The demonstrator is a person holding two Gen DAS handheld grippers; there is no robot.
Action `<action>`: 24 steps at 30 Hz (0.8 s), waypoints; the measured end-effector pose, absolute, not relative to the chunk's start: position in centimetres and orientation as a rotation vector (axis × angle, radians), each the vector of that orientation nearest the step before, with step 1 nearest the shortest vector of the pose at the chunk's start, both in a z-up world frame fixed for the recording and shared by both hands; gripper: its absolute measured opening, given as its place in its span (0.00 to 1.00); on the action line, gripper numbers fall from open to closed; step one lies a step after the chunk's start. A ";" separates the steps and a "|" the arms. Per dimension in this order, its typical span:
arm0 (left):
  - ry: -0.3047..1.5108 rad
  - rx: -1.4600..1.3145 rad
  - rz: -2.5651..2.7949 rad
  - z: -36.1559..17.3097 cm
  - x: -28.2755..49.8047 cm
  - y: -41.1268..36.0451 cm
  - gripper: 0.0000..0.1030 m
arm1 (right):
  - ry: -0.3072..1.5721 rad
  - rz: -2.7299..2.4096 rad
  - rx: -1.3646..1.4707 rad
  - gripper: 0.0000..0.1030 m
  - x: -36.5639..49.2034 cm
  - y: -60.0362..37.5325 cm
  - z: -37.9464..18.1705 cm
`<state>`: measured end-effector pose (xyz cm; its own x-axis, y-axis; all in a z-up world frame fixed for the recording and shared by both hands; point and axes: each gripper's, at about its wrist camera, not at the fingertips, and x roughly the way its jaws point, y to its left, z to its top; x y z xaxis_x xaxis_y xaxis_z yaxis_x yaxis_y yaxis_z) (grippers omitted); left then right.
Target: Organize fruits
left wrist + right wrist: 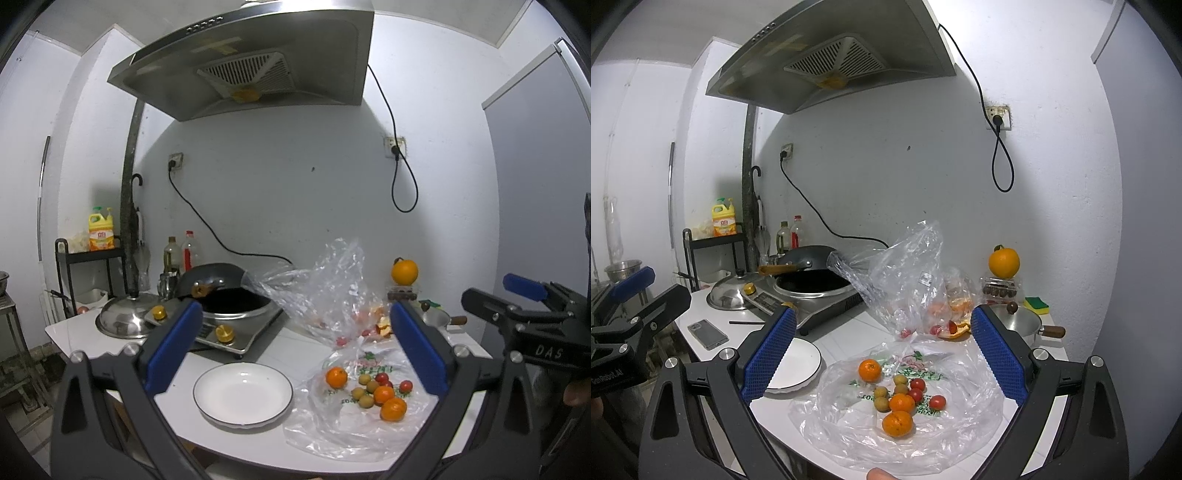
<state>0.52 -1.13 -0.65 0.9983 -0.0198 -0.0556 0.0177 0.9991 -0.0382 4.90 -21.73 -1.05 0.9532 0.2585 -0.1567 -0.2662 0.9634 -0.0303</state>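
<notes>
Orange round tangerines [897,423], red cherry tomatoes [937,401] and tan-brown small longans [881,403] lie at lower centre on a clear plastic bag printed green and red [960,424]; the round white plate [243,394] has a dark rim; tongs' pads [768,356] are blue, cross-hatched.

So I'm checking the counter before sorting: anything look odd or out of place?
Yes. A large orange is perched atop a small clear box by the wall, where it could roll off. Orange peel lies loose on the counter.

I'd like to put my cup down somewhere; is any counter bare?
Yes: the white counter between the induction cooker and white plate, and the strip beside the phone. It is crowded where fruit lies on the flat plastic bag.
</notes>
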 end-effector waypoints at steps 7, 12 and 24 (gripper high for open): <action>0.063 -0.039 -0.022 -0.9 0.7 -1.3 1.00 | 0.153 0.267 -0.050 0.94 4.9 -21.7 -1.1; 0.063 -0.042 -0.018 -0.8 0.7 -1.3 1.00 | 0.152 0.268 -0.055 0.94 4.8 -21.7 -0.9; 0.062 -0.043 -0.017 -0.7 0.6 -1.0 1.00 | 0.153 0.266 -0.056 0.94 4.9 -21.6 -0.9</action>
